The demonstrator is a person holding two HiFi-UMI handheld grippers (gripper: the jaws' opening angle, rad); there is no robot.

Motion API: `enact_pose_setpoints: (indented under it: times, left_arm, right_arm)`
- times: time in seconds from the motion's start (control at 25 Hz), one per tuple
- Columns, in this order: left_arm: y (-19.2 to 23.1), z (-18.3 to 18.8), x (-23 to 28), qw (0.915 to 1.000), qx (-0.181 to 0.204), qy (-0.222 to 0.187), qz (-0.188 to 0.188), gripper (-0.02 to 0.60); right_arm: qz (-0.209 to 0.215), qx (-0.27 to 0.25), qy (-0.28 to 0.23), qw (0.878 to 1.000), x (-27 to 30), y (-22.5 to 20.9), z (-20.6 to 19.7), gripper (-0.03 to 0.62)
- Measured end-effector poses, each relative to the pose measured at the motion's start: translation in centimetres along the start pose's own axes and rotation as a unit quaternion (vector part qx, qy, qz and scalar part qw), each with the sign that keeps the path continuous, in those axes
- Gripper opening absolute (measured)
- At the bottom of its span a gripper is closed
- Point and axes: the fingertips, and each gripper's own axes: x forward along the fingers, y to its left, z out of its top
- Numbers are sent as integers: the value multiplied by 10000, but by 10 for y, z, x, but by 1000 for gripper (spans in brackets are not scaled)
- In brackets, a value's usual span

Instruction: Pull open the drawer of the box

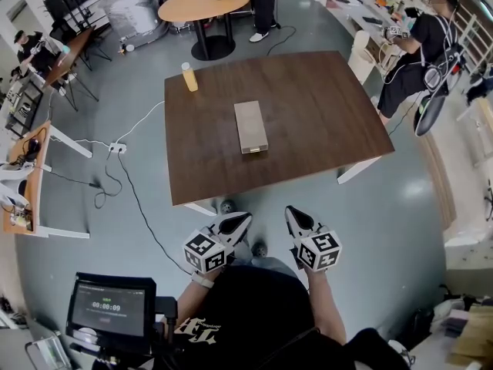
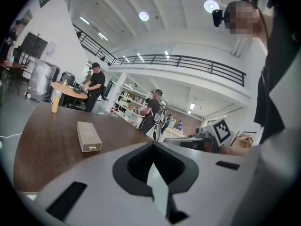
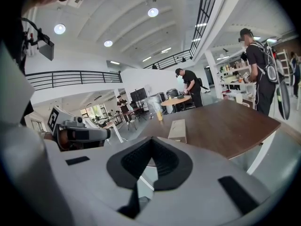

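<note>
The dark brown rectangular wooden worktop (image 1: 308, 114) fills the middle of the head view. The long tan-grey rectangular box (image 1: 251, 126) lies flat near its centre, with one short end turned toward the person. That end is the drawer front (image 2: 92, 148), with a small pale pull on it. It looks flush with the box body, so I judge the drawer unopened and the task not started.

The left gripper (image 1: 245, 218) and the right gripper (image 1: 290, 211) are held side by side off the worktop's near edge, at 6 o'clock from the box and well apart from it. Each gripper's own view shows its jaws clenched tip to tip with nothing between them. Both point toward 12 o'clock, roughly at the box. What is left is everything: reach over the worktop, spread a pair of jaws, take the pull and draw it back, probably with the other gripper steadying the box.

The worktop is otherwise bare except for a yellow cylindrical bottle (image 1: 189, 76) standing upright at 10 o'clock from the box, near the far left corner. The room is a large open hall with a grey glossy floor (image 1: 385, 206). A round light-wood table (image 1: 204, 6) stands at 12 o'clock beyond the worktop, with a person beside it. Another person stands at 2 o'clock off the worktop's right corner. A white power strip (image 1: 117, 148) with trailing cables lies on the floor at 9 o'clock.
</note>
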Motion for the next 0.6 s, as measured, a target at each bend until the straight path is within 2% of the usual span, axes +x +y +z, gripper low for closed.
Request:
enact_pose_setpoints:
  times: [0.6]
  left_arm:
    - [21,7,14,10000,38,-7,-31,0]
  right_arm:
    - [-81,42,-33,10000,18,-16,4,-14]
